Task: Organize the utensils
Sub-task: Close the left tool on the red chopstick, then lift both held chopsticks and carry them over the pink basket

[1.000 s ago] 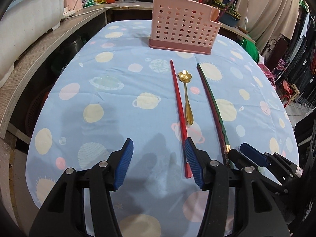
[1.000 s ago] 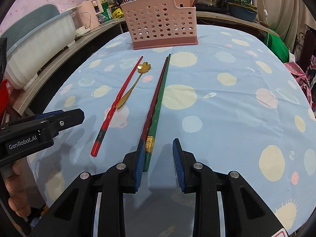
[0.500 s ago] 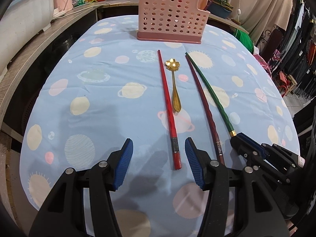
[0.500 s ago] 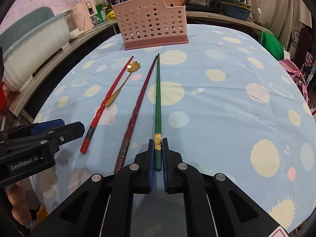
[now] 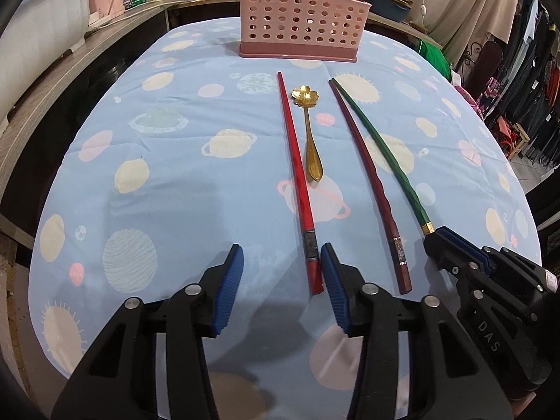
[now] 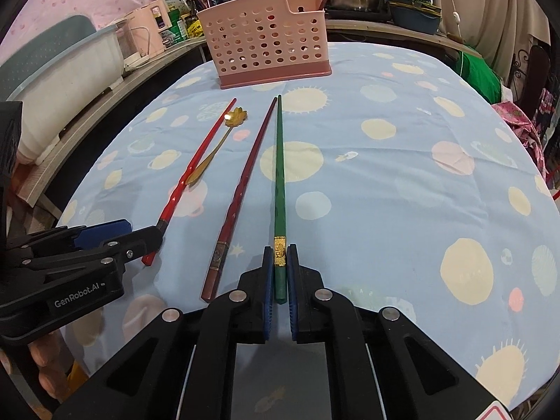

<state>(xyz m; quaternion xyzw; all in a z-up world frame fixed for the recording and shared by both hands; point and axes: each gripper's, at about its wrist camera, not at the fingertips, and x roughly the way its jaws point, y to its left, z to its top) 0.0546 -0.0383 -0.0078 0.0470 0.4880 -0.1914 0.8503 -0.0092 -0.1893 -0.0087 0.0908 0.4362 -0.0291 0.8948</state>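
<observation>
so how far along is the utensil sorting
Just starting: nothing from the cloth has gone into the pink basket yet. In hand: the right gripper is shut on the green chopstick; the left gripper is closing around the red chopstick, not yet gripping. Left: the dark red chopstick and gold spoon.

1. The green chopstick's butt end is hidden behind the right gripper in the left wrist view.
2. The pink basket's top is cut off there.
3. Its contents cannot be told.
</observation>
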